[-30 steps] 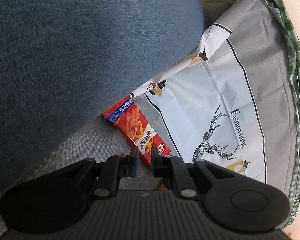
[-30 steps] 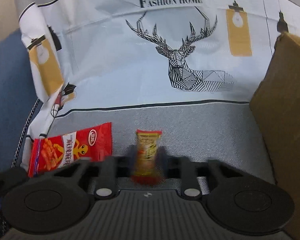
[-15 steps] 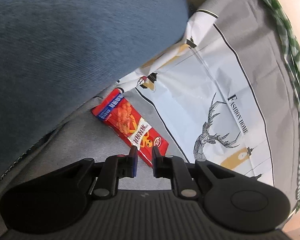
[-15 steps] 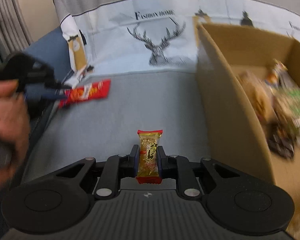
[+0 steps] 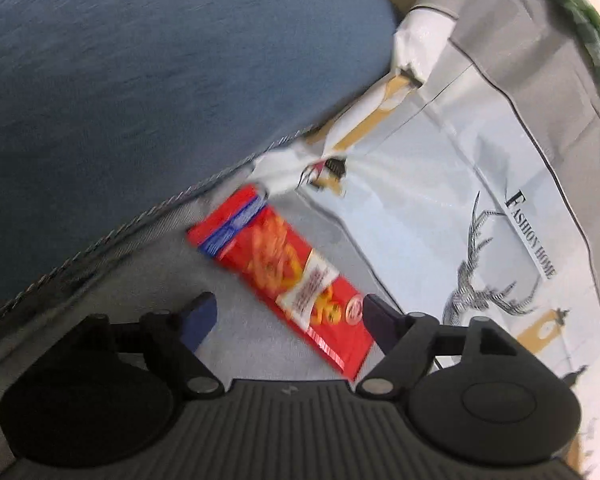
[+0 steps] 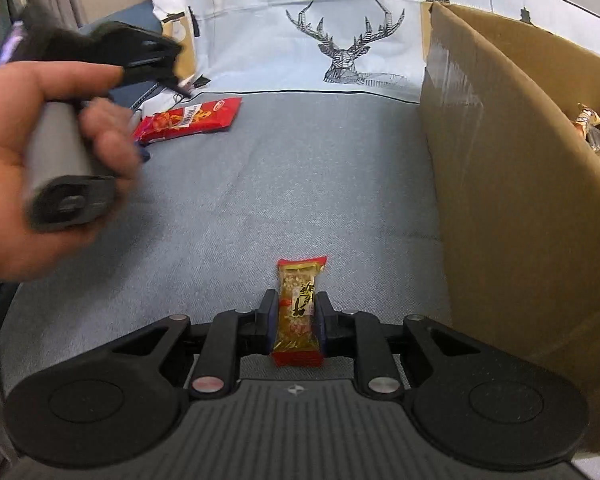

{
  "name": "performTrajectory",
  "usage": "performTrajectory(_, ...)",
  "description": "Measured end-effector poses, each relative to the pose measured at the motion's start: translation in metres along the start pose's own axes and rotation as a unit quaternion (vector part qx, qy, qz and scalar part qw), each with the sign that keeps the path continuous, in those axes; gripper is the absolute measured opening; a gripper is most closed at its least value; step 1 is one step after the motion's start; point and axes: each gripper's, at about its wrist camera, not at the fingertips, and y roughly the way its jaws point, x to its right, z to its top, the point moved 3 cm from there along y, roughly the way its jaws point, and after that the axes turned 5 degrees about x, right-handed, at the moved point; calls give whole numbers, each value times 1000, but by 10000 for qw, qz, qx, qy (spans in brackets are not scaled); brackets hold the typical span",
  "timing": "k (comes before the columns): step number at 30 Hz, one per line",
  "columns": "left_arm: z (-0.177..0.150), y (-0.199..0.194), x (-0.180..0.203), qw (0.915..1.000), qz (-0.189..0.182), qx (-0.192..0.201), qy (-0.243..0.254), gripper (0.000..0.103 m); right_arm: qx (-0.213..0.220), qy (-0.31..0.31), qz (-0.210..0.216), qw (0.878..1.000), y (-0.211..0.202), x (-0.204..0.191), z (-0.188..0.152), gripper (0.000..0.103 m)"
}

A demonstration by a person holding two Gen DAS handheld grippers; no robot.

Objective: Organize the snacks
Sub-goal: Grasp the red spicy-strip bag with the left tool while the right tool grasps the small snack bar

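Note:
A red snack packet [image 5: 288,280] lies flat on the grey seat by the blue cushion; it also shows in the right wrist view [image 6: 190,119]. My left gripper [image 5: 288,316] is open, with its fingers on either side of the packet's near end, just above it. My right gripper [image 6: 296,320] is shut on a small gold and red snack bar [image 6: 298,308] and holds it above the seat. The cardboard box [image 6: 511,184] stands to the right, with several snacks inside.
A blue cushion [image 5: 140,80] rises at the left. A white cover with a deer print [image 6: 351,48] hangs behind the seat. The grey seat [image 6: 280,184] stretches between the packet and the box. The hand holding the left gripper [image 6: 28,152] is at the left.
My left gripper has opened wide and come down over the red packet. My right gripper has pulled back from the seat back with the snack bar, and the box has come into view.

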Motion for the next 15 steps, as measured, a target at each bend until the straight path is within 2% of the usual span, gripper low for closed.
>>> performTrajectory(3, -1, 12, 18, 9992, 133, 177, 332, 87, -23, 45, 61, 10000, -1, 3, 0, 21)
performTrajectory(5, -1, 25, 29, 9963, 361, 351, 690, 90, -31, 75, 93, 9999, -2, 4, 0, 21)
performTrajectory(7, -3, 36, 42, 9909, 593, 432, 1128, 95, -45, 103, 116, 9999, -2, 7, 0, 21)
performTrajectory(10, -10, 49, 58, 9788, 770, 471, 1839, 96, -44, 85, 129, 9999, -3, 8, -1, 21)
performTrajectory(12, -19, 52, 65, 9622, 984, 479, 2495, 89, -18, 11, 128, 9999, -5, 7, -2, 21)
performTrajectory(13, -22, 49, 66, 9576, 979, 540, 2657, 81, -1, -41, 119, 9999, -6, 7, -3, 21)
performTrajectory(14, -25, 46, 66, 9568, 909, 546, 2708, 69, 4, -77, 105, 9999, 0, 6, 2, 21)
performTrajectory(15, -26, 42, 67, 9550, 869, 523, 2789, 62, 12, -101, 94, 9999, 0, 5, 2, 21)
